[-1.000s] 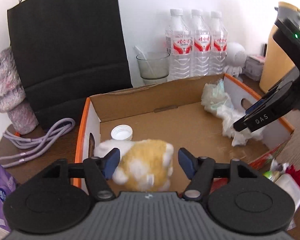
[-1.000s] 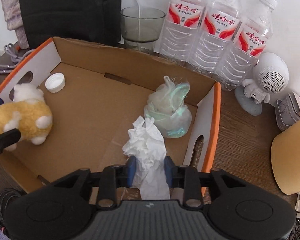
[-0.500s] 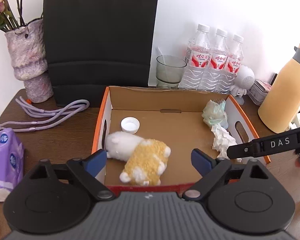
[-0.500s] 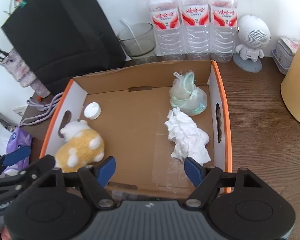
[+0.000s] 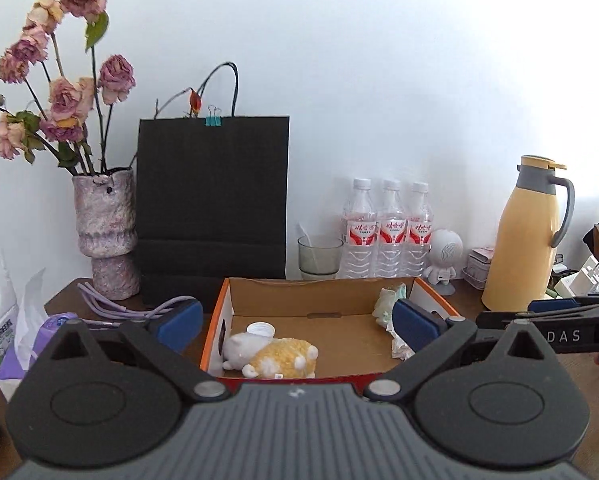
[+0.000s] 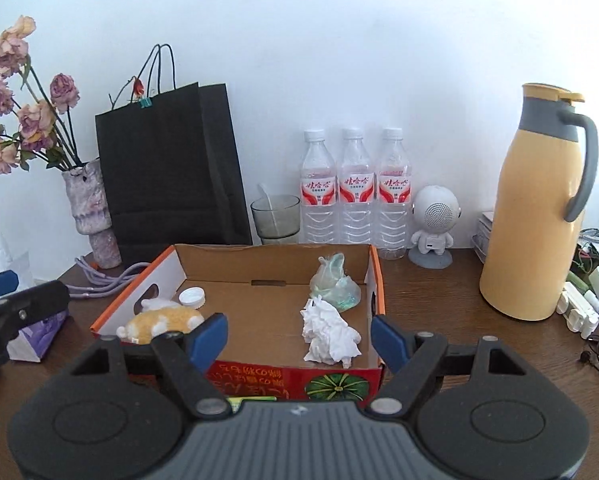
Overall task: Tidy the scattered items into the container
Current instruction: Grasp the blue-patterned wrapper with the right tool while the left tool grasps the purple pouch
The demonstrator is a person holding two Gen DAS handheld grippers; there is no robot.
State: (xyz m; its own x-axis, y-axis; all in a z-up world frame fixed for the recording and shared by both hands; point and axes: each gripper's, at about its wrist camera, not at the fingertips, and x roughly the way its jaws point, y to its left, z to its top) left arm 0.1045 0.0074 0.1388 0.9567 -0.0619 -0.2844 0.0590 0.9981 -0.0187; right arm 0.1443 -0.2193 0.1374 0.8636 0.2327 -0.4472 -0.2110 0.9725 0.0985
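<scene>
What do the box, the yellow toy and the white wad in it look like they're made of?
Box: corrugated cardboard, matte brown inside, printed outer face. Yellow toy: plush fabric, fuzzy pile. White wad: probably tissue paper, crumpled into soft matte folds.

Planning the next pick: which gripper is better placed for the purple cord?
Left, likely: the purple cord lies left of the box, near the left gripper; right gripper faces the box. Both jaws just opened, empty.

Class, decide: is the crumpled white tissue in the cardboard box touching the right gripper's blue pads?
Apart. The right wrist view shows the crumpled tissue lying on the box floor, with bare cardboard between it and the open right gripper.
</scene>
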